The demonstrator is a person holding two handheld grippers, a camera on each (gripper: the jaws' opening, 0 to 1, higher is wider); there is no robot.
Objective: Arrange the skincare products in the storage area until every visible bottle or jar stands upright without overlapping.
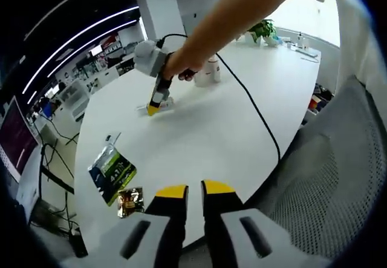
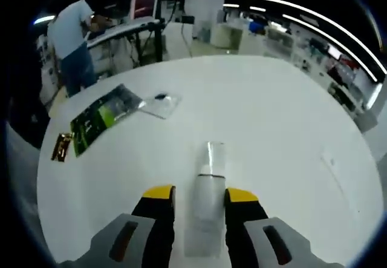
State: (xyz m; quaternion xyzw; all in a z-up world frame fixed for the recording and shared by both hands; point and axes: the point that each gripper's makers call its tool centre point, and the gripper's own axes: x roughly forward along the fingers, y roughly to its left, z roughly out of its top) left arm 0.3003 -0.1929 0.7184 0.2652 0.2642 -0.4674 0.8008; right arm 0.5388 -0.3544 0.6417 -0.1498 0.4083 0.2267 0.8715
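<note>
Clear plastic tube with white cap (image 2: 207, 186) is lying flat between the right gripper (image 2: 200, 196) fingers, long axis running along them. Fingers are sitting apart, flanking it, not clamping. Left gripper (image 1: 187, 190) is hanging off the near surface (image 2: 278, 117) edge, fingers nearly together, empty.

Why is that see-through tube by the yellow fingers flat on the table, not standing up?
It is tipped over: the tube lies lengthwise on the white table, between the right gripper's fingers.

— What did we count on the white table (image 2: 290, 123)?
— One clear tube (image 2: 207, 186) lying flat, one green packet (image 2: 101, 119), one small gold sachet (image 2: 60, 146).
— And bottles?
— We saw two white bottles (image 1: 208, 71) standing toward the far edge, plus one potted plant (image 1: 261, 30).
</note>
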